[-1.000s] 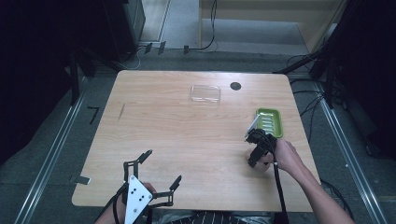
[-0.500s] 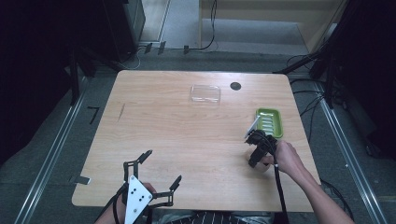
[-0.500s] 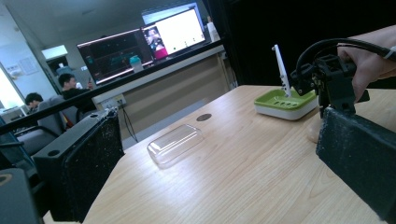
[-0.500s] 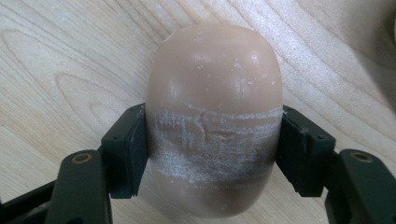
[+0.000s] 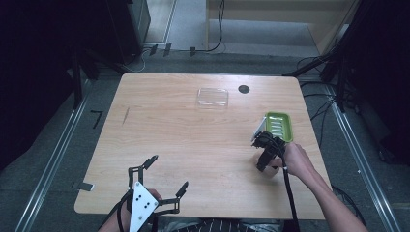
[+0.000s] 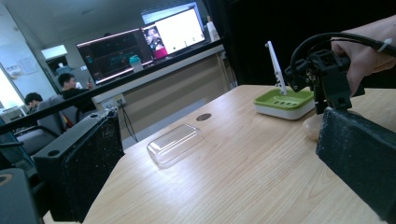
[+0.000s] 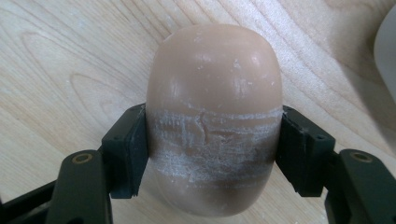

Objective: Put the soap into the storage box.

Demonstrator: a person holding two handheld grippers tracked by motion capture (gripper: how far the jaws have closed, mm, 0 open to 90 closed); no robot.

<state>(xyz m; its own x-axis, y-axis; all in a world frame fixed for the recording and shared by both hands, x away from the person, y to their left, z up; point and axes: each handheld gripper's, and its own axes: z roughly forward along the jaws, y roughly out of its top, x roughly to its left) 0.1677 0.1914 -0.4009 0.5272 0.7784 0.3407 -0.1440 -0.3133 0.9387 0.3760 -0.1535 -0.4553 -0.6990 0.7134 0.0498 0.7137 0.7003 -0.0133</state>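
A green soap dish (image 5: 279, 126) is seen at the right of the high view, on the wooden table (image 5: 193, 145); no contents are visible in it, its ridged floor being bare. A clear plastic lid (image 5: 212, 96) lies apart from it, in the upper middle of the frame, near a small dark hole (image 5: 244, 89). The right gripper (image 5: 265, 159) is held just below the dish, at the lower right. In the right gripper view, a tan bar of soap (image 7: 215, 116), scuffed white across its middle, is shown clamped between the two black pads (image 7: 127, 151), both of which touch its sides; the bar rests on the table. In the high view the bar is hidden beneath the gripper. In the left gripper view, the bar (image 6: 312, 127) is glimpsed beside the dish (image 6: 284, 102), under the right gripper (image 6: 327, 100). The left gripper (image 5: 167, 176) is held at the lower left of the high view, jaws spread wide and holding nothing.
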